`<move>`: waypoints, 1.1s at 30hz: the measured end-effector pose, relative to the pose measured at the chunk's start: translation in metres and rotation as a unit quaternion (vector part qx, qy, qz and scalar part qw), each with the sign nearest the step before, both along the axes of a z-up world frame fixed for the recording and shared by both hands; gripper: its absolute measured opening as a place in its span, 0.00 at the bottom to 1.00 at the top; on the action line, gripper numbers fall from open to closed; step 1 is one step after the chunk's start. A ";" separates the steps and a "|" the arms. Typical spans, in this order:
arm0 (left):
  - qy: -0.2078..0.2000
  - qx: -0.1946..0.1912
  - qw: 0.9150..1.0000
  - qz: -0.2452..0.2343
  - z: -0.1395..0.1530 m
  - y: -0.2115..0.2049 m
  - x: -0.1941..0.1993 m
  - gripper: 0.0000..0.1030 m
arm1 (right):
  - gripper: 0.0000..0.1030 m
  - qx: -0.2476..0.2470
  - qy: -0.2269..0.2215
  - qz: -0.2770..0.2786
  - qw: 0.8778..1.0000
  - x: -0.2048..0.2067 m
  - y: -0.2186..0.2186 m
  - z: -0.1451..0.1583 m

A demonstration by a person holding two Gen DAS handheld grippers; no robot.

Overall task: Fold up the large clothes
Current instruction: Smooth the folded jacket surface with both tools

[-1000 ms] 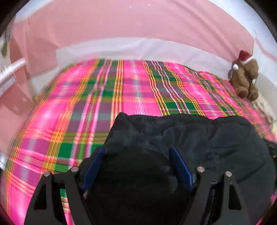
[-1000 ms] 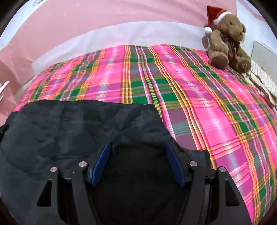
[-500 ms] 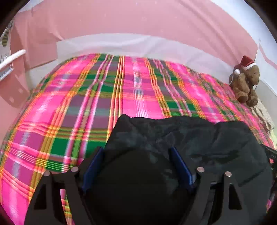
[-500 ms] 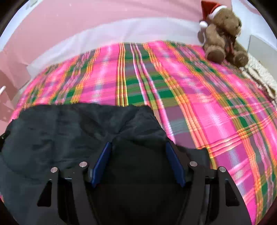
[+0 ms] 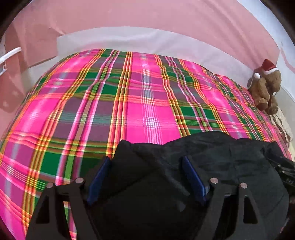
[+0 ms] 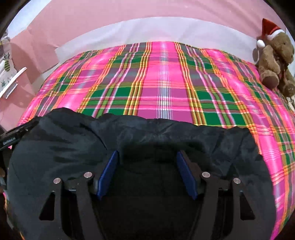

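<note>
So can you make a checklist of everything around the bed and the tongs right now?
Surface: bed with pink and green plaid cover, mostly bare.
Job's things: black garment, bunched at the near edge under both tongs.
Clutter: teddy bear in a red Santa hat, sitting at the far right corner.
Tongs: left tongs and right tongs both stand wide, with black cloth between the blue pads; a grip cannot be told.
Cables: nothing seen.
Surroundings: pink wall, white band behind the bed, white rail at left.
</note>
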State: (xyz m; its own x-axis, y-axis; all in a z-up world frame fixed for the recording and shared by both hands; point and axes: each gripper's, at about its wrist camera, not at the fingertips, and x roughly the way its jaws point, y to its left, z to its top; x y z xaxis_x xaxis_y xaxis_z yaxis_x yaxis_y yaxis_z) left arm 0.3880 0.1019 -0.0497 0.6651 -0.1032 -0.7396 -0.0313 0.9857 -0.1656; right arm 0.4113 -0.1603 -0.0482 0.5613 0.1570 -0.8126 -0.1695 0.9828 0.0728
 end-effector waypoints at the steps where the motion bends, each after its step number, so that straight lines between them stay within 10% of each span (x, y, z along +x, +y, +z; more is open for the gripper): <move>1: 0.000 0.002 1.000 0.002 -0.002 -0.002 0.001 0.80 | 0.64 0.004 0.002 -0.002 1.000 0.001 -0.003 -0.003; 12: -0.046 -0.009 0.999 -0.002 0.041 0.007 -0.033 0.79 | 0.64 0.051 -0.061 -0.053 0.995 -0.038 -0.066 0.050; 25: -0.011 0.002 1.000 -0.001 0.001 -0.001 -0.016 0.80 | 0.64 0.022 -0.029 -0.108 0.994 -0.036 -0.111 -0.009; 33: -0.071 -0.001 0.997 -0.004 0.055 0.001 -0.077 0.79 | 0.64 0.039 -0.084 -0.095 0.991 -0.103 -0.119 0.055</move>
State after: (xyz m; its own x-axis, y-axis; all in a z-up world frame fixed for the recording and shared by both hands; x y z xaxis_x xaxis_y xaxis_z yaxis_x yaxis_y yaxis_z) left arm 0.3114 0.1027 0.0055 0.7619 -0.1109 -0.6382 0.0008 0.9854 -0.1702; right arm 0.3082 -0.2797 0.0069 0.7133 0.0944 -0.6945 0.0021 0.9906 0.1368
